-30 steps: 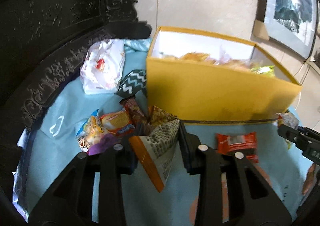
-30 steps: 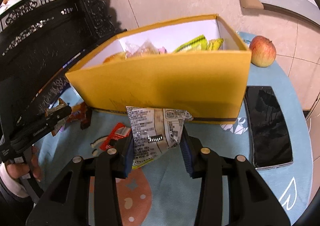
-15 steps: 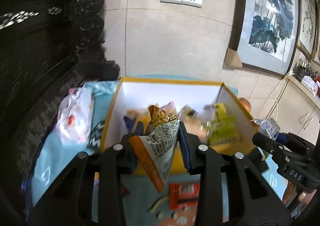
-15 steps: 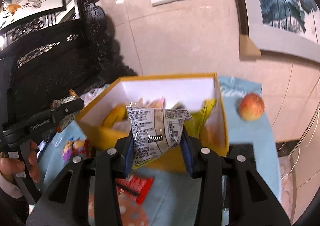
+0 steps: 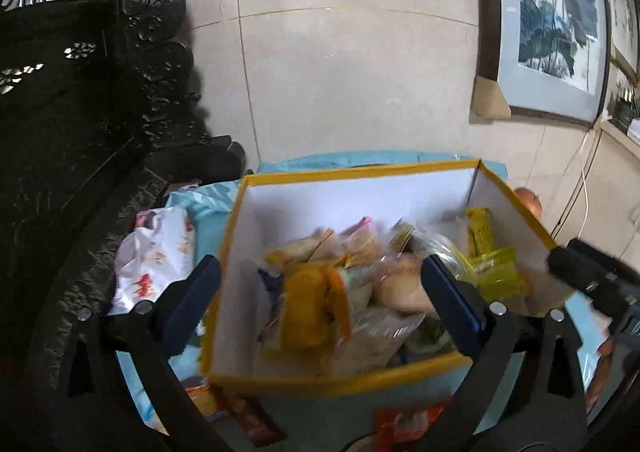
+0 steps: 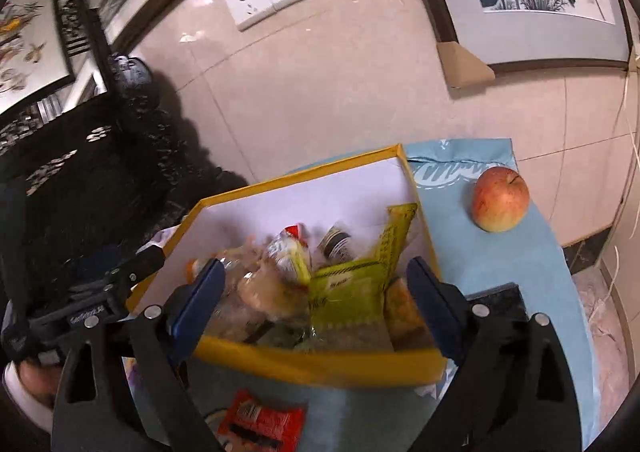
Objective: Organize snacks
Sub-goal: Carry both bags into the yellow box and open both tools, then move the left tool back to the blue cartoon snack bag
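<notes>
- A second before, each gripper had clamped a snack packet low over the cloth in front of the yellow box; half a second before, both packets had been carried up over the box's open top.
- At this moment both sets of jaws had just been opening. The left gripper stood spread wide with nothing pinched between its blue pads, and the orange-edged packet it had carried lay loose on the heap inside the box.
- The right gripper was likewise spread wide and held nothing; its printed packet could not be picked out for certain in the blurred pile below.
- The box sat on the blue cloth close to the tiled wall, open top upward. In the left view its long axis ran across the picture, with the short walls at left and right.
- The orange-edged packet lay with its long axis running roughly from the near wall toward the far wall, tilted on the pile.
- A yellow-green packet stood propped against the box's right-hand wall, leaning upward and to the right.
- A red packet remained on the cloth in front of the box, lying flat, as it had in the earlier pictures.
- A white plastic bag lay on the cloth left of the box, and an apple sat to its right, well apart from the box.
</notes>
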`<state>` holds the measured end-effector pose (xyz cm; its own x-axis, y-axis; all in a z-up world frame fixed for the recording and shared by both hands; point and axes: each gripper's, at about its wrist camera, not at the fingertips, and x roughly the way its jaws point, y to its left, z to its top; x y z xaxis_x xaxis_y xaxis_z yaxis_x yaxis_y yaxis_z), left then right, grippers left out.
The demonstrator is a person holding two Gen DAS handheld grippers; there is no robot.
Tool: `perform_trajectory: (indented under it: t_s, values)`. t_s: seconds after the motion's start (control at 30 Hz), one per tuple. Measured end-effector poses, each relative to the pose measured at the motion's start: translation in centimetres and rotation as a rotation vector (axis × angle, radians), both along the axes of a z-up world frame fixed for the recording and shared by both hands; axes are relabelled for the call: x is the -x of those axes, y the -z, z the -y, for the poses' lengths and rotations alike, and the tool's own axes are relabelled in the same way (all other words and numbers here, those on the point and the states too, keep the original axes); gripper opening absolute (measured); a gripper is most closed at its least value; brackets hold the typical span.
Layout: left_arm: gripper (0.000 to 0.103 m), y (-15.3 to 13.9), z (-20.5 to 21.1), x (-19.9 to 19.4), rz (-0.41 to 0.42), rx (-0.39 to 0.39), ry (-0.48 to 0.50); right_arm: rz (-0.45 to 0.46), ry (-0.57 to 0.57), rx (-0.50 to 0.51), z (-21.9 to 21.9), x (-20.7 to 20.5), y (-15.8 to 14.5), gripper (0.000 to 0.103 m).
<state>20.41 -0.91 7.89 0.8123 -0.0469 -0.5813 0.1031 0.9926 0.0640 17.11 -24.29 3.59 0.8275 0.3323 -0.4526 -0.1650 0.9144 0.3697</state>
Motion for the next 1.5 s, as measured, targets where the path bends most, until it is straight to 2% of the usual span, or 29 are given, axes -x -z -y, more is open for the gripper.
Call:
perform_trajectory:
  t_s: [0.07, 0.37, 0.5, 0.67, 0.77, 0.9, 1.13, 1.37, 1.43, 1.5]
  values:
    - [0.101, -0.2, -1.4, 1.2, 0.006, -0.009, -0.025, 0.006, -0.024, -0.009, 0.4, 0.8, -0.1, 0.093]
    - [0.101, 0.0, -7.3, 4.6, -0.055, 0.05, -0.147, 0.003, -0.043, -0.014, 1.3, 4.3, 0.3, 0.095]
    - [0.101, 1.8, -8.9, 5.8, -0.111, 0.077, -0.181, -0.011, -0.04, -0.005, 1.1, 5.1, 1.1, 0.097]
    - [0.101, 4.4, -10.0, 6.0, -0.161, 0.049, -0.236, -0.044, -0.057, -0.015, 0.9, 5.6, 2.8, 0.097]
    - [0.101, 6.5, -11.5, 5.5, -0.213, 0.041, -0.362, -0.061, -0.059, -0.036, 1.5, 5.7, 3.7, 0.097]
    - [0.101, 8.7, -13.7, 5.9, -0.248, 0.115, -0.524, -0.107, -0.059, -0.049, 2.0, 5.2, 4.9, 0.097]
    - [0.101, 11.7, -15.8, 6.6, -0.284, 0.175, -0.69, -0.095, -0.099, -0.03, 0.6, 5.6, 4.7, 0.097]
    - [0.101, 13.1, -17.1, 6.7, -0.275, 0.244, -0.779, -0.108, -0.114, -0.011, -0.2, 5.5, 5.1, 0.097]
    - [0.1, 13.4, -17.1, 6.7, -0.269, 0.267, -0.773, -0.107, -0.115, -0.008, -0.3, 5.5, 5.1, 0.097]
    - [0.092, 13.3, -16.6, 7.0, -0.253, 0.282, -0.735, -0.109, -0.118, -0.006, -0.4, 5.5, 5.1, 0.097]
